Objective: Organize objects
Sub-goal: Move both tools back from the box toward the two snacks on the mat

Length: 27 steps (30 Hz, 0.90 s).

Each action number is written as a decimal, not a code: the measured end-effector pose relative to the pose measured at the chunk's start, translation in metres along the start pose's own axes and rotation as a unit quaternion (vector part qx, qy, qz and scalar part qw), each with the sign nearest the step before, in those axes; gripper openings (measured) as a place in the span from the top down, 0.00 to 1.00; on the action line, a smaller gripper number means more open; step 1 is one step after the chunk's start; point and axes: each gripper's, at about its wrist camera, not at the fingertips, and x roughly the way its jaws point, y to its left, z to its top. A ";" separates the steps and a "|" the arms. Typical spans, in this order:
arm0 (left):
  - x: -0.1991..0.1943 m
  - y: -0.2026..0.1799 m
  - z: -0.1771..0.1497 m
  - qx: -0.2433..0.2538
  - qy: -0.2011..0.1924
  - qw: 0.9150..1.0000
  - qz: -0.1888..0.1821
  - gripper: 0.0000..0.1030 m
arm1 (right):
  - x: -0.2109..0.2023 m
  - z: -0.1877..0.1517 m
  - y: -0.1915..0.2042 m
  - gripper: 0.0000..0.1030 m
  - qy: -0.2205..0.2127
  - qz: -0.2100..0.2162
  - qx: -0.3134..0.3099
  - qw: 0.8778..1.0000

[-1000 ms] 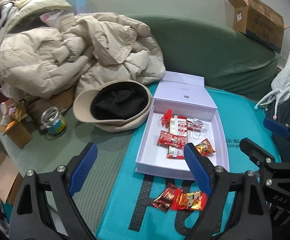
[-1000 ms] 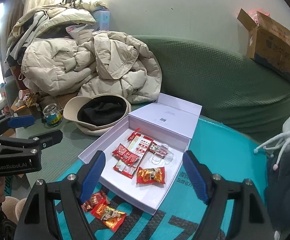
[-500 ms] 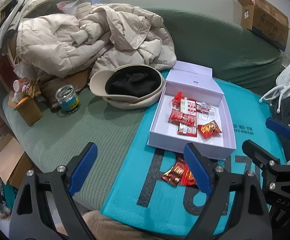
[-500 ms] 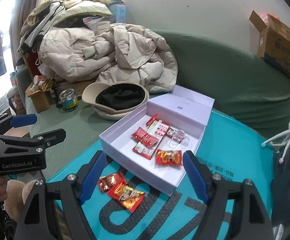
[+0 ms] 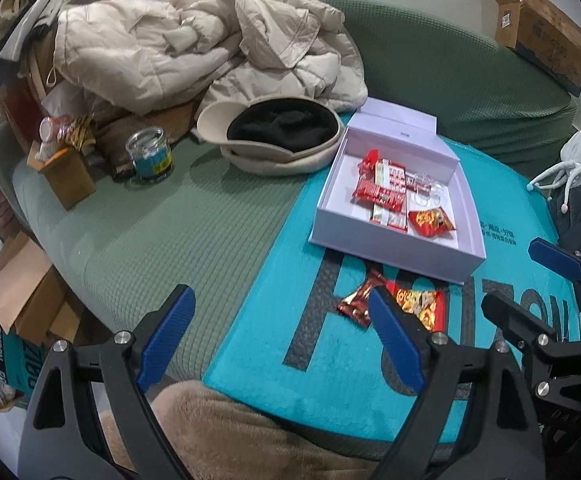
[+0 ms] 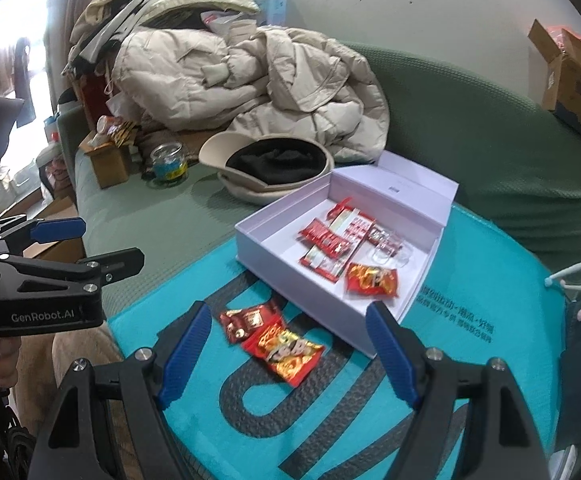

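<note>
Both your right gripper (image 6: 288, 358) and left gripper (image 5: 280, 338) are spread, empty; lower squarely over the near red-gold foil snack packet (image 6: 284, 354), probably loose, beside the white cardboard box (image 6: 274, 258).

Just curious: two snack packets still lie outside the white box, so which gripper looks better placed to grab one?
Probably the right gripper: the two loose packets lie between its open jaws. The left gripper points beside them.
</note>
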 end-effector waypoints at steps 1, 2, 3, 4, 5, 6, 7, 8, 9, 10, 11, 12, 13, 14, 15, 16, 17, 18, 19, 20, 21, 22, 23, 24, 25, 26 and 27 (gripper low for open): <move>0.001 0.000 -0.002 -0.001 0.003 1.000 0.000 0.15 | 0.002 -0.002 0.001 0.22 0.003 0.003 -0.002 1.000; 0.003 0.001 -0.005 -0.002 0.006 1.000 -0.001 0.15 | 0.003 -0.005 0.002 0.22 0.006 0.007 -0.004 1.000; 0.004 0.002 -0.007 -0.005 0.010 1.000 -0.001 0.15 | 0.005 -0.008 0.003 0.22 0.008 0.010 -0.007 1.000; 0.006 0.002 -0.010 -0.007 0.012 1.000 -0.002 0.15 | 0.007 -0.009 0.004 0.22 0.009 0.011 -0.010 1.000; 0.008 0.003 -0.012 -0.008 0.015 1.000 -0.002 0.15 | 0.008 -0.011 0.006 0.22 0.010 0.012 -0.014 1.000; 0.010 0.003 -0.014 -0.008 0.019 1.000 0.000 0.15 | 0.011 -0.014 0.007 0.22 0.013 0.013 -0.020 1.000; 0.013 0.003 -0.015 -0.008 0.021 1.000 0.002 0.15 | 0.012 -0.016 0.009 0.22 0.013 0.014 -0.023 1.000; 0.016 0.004 -0.017 -0.009 0.024 1.000 0.006 0.15 | 0.013 -0.019 0.010 0.22 0.013 0.016 -0.028 0.999; 0.019 0.003 -0.019 -0.008 0.027 1.000 0.008 0.15 | 0.015 -0.022 0.013 0.22 0.011 0.017 -0.037 0.999; 0.022 0.003 -0.021 -0.007 0.029 1.000 0.008 0.15 | 0.017 -0.024 0.014 0.22 0.011 0.018 -0.043 0.999; 0.024 0.002 -0.023 -0.006 0.032 0.999 0.006 0.15 | 0.018 -0.026 0.015 0.22 0.013 0.019 -0.047 0.999; 0.027 0.001 -0.024 -0.005 0.034 0.999 0.004 0.15 | 0.020 -0.028 0.016 0.22 0.016 0.023 -0.053 0.998; 0.029 0.000 -0.025 -0.004 0.036 0.999 0.003 0.15 | 0.023 -0.030 0.017 0.22 0.019 0.027 -0.055 0.998; 0.032 0.000 -0.026 -0.003 0.038 0.999 0.002 0.15 | 0.025 -0.031 0.017 0.22 0.022 0.032 -0.058 0.998; 0.035 -0.001 -0.027 -0.002 0.041 0.999 0.001 0.15 | 0.028 -0.033 0.017 0.22 0.025 0.037 -0.061 0.997; 0.038 -0.002 -0.028 -0.001 0.043 0.999 0.000 0.15 | 0.031 -0.034 0.018 0.22 0.027 0.041 -0.064 0.997; 0.041 -0.003 -0.029 0.000 0.046 0.999 0.000 0.15 | 0.034 -0.035 0.018 0.22 0.030 0.045 -0.068 0.996; 0.044 -0.004 -0.030 0.001 0.050 0.999 -0.001 0.15 | 0.037 -0.037 0.018 0.22 0.034 0.048 -0.071 0.996; 0.048 -0.005 -0.030 0.002 0.054 0.999 -0.002 0.15 | 0.041 -0.038 0.018 0.22 0.037 0.050 -0.075 0.995; 0.052 -0.006 -0.031 0.003 0.057 0.998 -0.003 0.15 | 0.044 -0.039 0.019 0.22 0.042 0.052 -0.081 0.994; 0.056 -0.007 -0.031 0.005 0.062 0.998 -0.002 0.15 | 0.050 -0.041 0.020 0.22 0.048 0.052 -0.094 0.993; 0.060 -0.009 -0.031 0.008 0.064 0.998 -0.002 0.15 | 0.052 -0.043 0.020 0.22 0.049 0.052 -0.101 0.992; 0.065 -0.011 -0.031 0.011 0.068 0.998 0.000 0.15 | 0.056 -0.044 0.020 0.22 0.051 0.050 -0.107 0.992; 0.069 -0.013 -0.031 0.013 0.071 0.997 0.000 0.15 | 0.060 -0.045 0.020 0.22 0.053 0.049 -0.113 0.991; 0.072 -0.014 -0.031 0.015 0.074 0.997 -0.002 0.15 | 0.062 -0.046 0.018 0.22 0.053 0.050 -0.114 0.991; 0.077 -0.016 -0.031 0.016 0.079 0.997 -0.005 0.15 | 0.066 -0.046 0.016 0.22 0.053 0.051 -0.114 0.991; 0.080 -0.018 -0.030 0.017 0.081 0.997 -0.007 0.15 | 0.068 -0.046 0.015 0.22 0.053 0.052 -0.113 0.991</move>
